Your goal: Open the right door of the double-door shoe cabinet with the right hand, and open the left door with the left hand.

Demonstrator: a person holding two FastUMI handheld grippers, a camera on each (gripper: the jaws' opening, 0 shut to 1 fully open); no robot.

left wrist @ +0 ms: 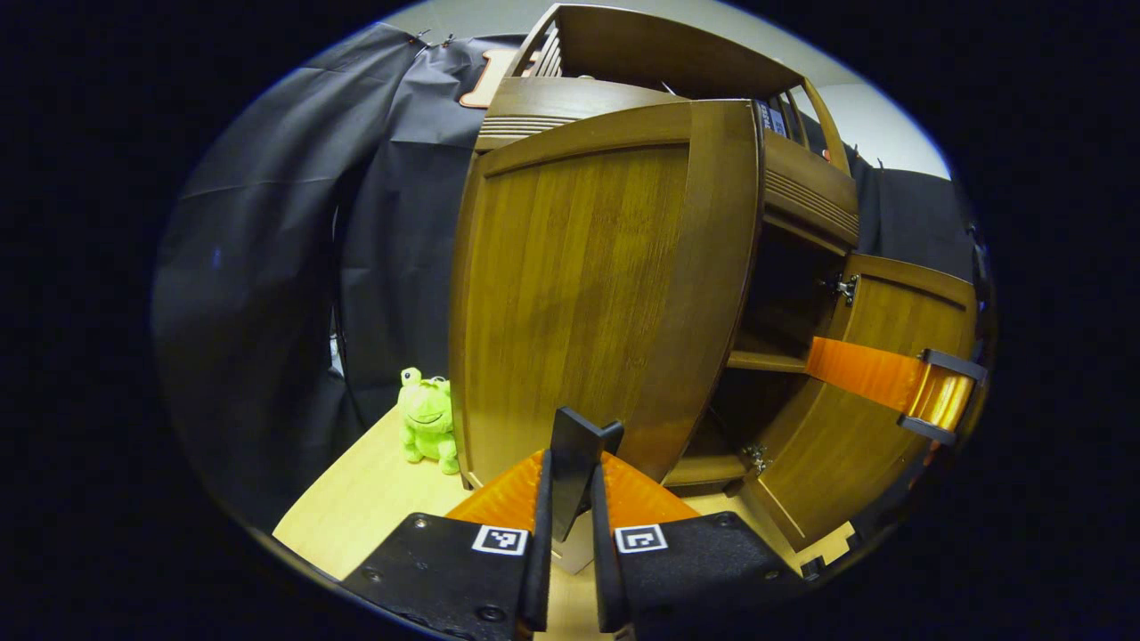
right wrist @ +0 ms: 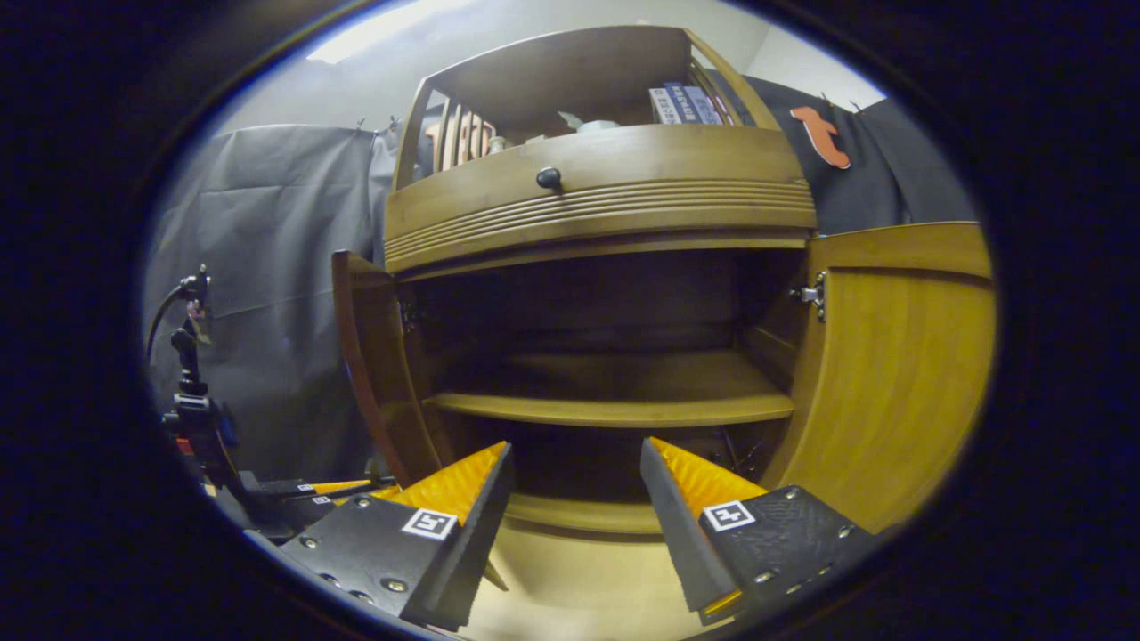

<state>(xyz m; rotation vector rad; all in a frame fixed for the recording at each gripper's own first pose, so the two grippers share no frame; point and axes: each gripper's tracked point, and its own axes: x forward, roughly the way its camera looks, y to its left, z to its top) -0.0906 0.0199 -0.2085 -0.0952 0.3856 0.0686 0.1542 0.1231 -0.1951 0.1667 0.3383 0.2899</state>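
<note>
At the near edge of the left door (left wrist: 597, 303), the left gripper (left wrist: 574, 499) is clenched; the right gripper (right wrist: 577, 499) is held released before the opened cabinet (right wrist: 597, 205).

Both doors stand swung out, so the cabinet's mouth is open between the left door (right wrist: 370, 374) and the right door (right wrist: 895, 374). Inside, a shelf (right wrist: 614, 405) splits the space. A green plush frog (left wrist: 427, 418) sits on the counter (left wrist: 356, 507) just beside the left door's outer face.
</note>
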